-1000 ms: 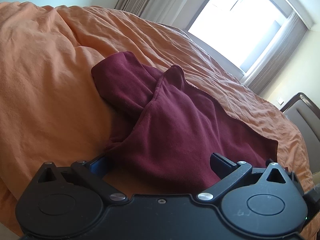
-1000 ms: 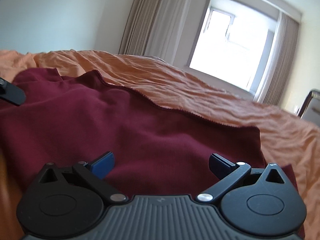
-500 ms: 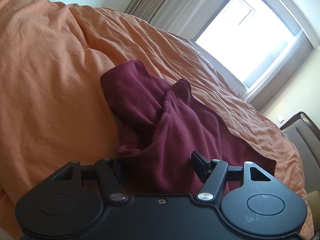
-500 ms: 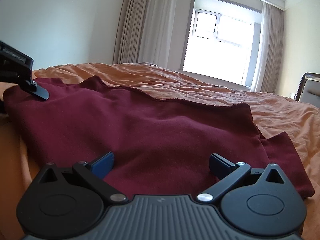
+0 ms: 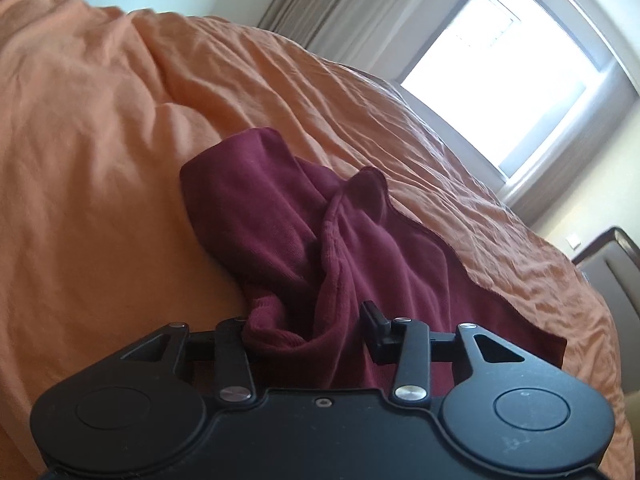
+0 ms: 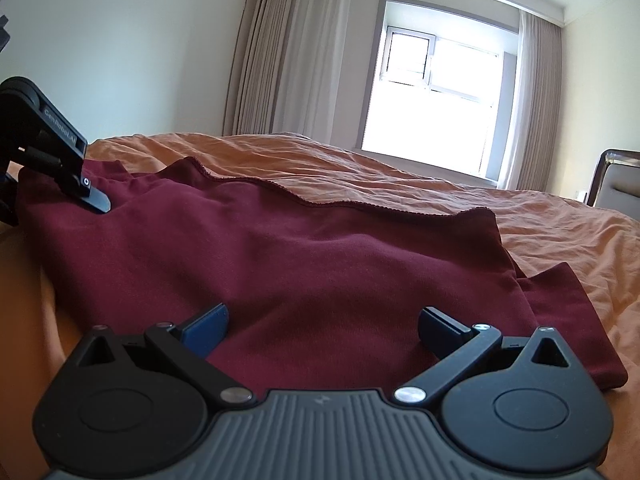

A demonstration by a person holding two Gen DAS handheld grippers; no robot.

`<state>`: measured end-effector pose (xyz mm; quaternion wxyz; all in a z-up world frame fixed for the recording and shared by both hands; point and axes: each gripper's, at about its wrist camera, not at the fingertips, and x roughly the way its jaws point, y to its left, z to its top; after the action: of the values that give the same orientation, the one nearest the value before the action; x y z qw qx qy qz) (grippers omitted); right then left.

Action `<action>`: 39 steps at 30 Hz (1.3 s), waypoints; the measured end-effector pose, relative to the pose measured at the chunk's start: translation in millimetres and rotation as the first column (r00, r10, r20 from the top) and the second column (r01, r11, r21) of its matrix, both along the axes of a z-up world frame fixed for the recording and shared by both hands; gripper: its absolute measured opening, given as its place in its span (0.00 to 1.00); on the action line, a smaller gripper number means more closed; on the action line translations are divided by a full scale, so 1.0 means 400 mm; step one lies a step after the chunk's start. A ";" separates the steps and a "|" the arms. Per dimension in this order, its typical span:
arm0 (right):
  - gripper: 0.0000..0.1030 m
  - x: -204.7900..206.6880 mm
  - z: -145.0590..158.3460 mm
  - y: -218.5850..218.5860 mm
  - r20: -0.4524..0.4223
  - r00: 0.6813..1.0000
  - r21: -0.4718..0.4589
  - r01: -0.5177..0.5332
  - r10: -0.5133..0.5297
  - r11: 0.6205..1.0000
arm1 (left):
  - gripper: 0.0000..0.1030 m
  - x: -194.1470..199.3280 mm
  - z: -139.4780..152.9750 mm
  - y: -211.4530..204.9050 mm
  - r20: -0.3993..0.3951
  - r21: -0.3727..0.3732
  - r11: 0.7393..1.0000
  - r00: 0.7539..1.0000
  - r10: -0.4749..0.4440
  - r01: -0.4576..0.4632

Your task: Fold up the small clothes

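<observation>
A dark red garment lies rumpled on the orange bed cover. In the left wrist view its near corner is bunched up between the fingers of my left gripper. The jaws are closing, with the left finger buried in the fold and the right fingertip beside it. From the right wrist view the garment spreads flatter, its hemmed edge running across the far side. My right gripper stands open low over its near edge, nothing pinched. At that view's far left the left gripper rests on the cloth's corner.
The orange bed cover stretches wide on all sides of the garment. A chair back stands past the bed at the right. A bright window with pale curtains fills the far wall.
My left gripper's jaws have narrowed from wide open onto a bunched fold of the garment's corner. The right wrist view has tilted and dropped slightly, its jaws unchanged.
</observation>
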<state>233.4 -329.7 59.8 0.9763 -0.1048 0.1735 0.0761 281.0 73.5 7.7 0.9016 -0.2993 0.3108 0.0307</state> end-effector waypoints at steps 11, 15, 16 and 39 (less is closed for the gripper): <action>1.00 -0.031 0.057 -0.061 -0.069 0.997 0.029 -0.013 0.015 0.999 | 0.15 0.021 0.073 -0.073 0.029 0.184 0.982 0.999 -0.039 0.033; 1.00 -0.105 0.078 -0.111 -0.044 0.999 0.016 0.002 -0.001 1.000 | 0.14 0.027 0.148 -0.136 0.109 0.275 0.950 0.977 -0.184 0.148; 1.00 -0.127 0.083 -0.126 -0.038 0.999 0.010 0.005 -0.005 1.000 | 0.14 0.030 0.167 -0.156 0.123 0.301 0.937 0.967 -0.223 0.178; 1.00 -0.359 0.055 -0.345 -0.133 0.953 -0.048 0.269 -0.273 0.962 | 0.30 -0.046 0.096 -0.621 -0.082 0.517 0.468 0.586 -0.806 0.717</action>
<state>89.9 -467.8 81.9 0.9615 -0.0885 0.2547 -0.0541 262.6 -175.0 46.0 0.8863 0.1136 0.3124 -0.3225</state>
